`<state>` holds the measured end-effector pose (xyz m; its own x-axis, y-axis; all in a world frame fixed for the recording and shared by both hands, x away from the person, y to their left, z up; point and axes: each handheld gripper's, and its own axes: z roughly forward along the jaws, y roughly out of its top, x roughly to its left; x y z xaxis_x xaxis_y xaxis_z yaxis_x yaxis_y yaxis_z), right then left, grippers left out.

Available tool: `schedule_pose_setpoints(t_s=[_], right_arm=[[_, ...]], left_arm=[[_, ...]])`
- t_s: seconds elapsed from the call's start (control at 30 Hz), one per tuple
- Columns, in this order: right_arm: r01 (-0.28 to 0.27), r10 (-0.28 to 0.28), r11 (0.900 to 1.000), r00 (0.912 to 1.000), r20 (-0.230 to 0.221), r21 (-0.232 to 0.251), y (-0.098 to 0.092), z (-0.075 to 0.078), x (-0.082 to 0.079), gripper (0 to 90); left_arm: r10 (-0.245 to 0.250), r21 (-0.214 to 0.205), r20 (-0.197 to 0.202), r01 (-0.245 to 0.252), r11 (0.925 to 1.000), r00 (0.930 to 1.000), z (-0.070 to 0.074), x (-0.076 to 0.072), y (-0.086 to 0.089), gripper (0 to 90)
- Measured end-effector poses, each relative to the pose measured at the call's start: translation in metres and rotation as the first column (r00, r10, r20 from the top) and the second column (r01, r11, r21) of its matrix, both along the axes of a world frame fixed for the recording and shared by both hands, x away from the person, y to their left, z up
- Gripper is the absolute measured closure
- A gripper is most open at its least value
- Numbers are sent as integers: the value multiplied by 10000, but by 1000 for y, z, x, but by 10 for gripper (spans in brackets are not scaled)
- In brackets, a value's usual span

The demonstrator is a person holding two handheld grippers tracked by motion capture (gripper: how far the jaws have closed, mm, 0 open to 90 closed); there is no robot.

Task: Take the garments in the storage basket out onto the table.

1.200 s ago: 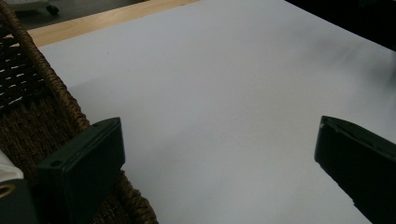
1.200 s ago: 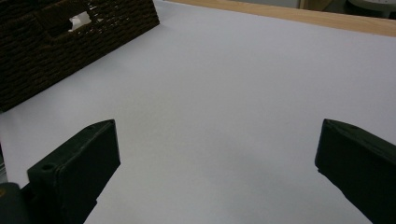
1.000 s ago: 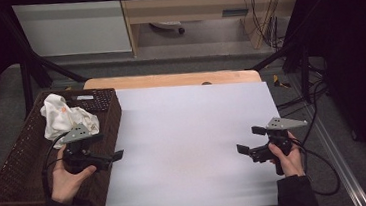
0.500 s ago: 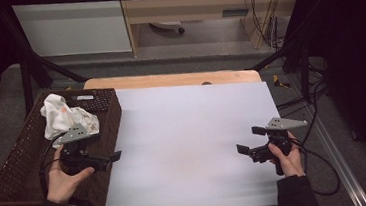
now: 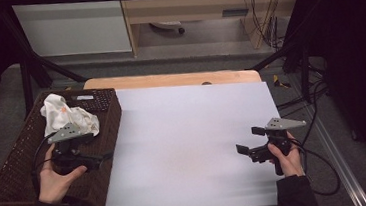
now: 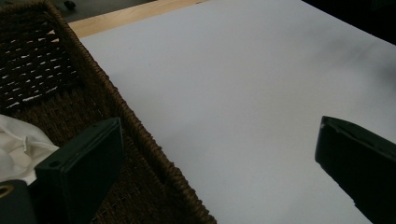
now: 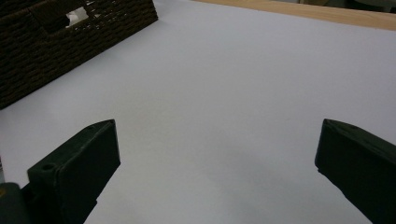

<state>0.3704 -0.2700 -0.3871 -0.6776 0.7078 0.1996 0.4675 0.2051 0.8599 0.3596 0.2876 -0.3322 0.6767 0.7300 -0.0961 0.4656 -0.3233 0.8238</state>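
No text, label, brand, number or sign can be read in any view. A small white tag is seen on the far rim of the wicker basket [image 5: 101,101], but it is too small and blurred for anything on it to be made out.

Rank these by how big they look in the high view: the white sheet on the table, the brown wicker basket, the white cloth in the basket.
Largest to smallest:
1. white sheet, by far the widest.
2. wicker basket, clearly smaller than the sheet.
3. white cloth, lying in the basket's far part, smallest.
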Motion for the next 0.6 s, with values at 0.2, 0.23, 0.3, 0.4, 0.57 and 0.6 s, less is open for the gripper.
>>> schedule_pose_setpoints(t_s=[0.2, 0.23, 0.3, 0.4, 0.57, 0.6], right_arm=[[29, -29, 10000, 10000, 6, -6, 0, 0, 0, 7], [50, -50, 10000, 10000, 4, 9, 0, 0, 0, 7], [36, -36, 10000, 10000, 16, -20, 0, 0, 0, 7], [61, -61, 10000, 10000, -2, -57, 0, 0, 0, 7], [73, -73, 10000, 10000, 22, -60, 0, 0, 0, 7], [86, -85, 9999, 10000, 22, -61, 0, 0, 0, 7]], left_arm=[[125, 150, -109, -123, 9998, 9999, 1, 0, 5, 13], [145, 155, -97, -143, 9998, 9998, 1, 0, 6, 13], [203, 193, -81, -202, 9996, 9998, 2, -1, 8, 13], [235, 211, -81, -233, 9995, 9997, 4, -1, 12, 12], [378, 297, -91, -375, 9989, 9992, 6, -3, 18, 12], [434, 316, -76, -432, 9986, 9990, 7, -3, 20, 12]])
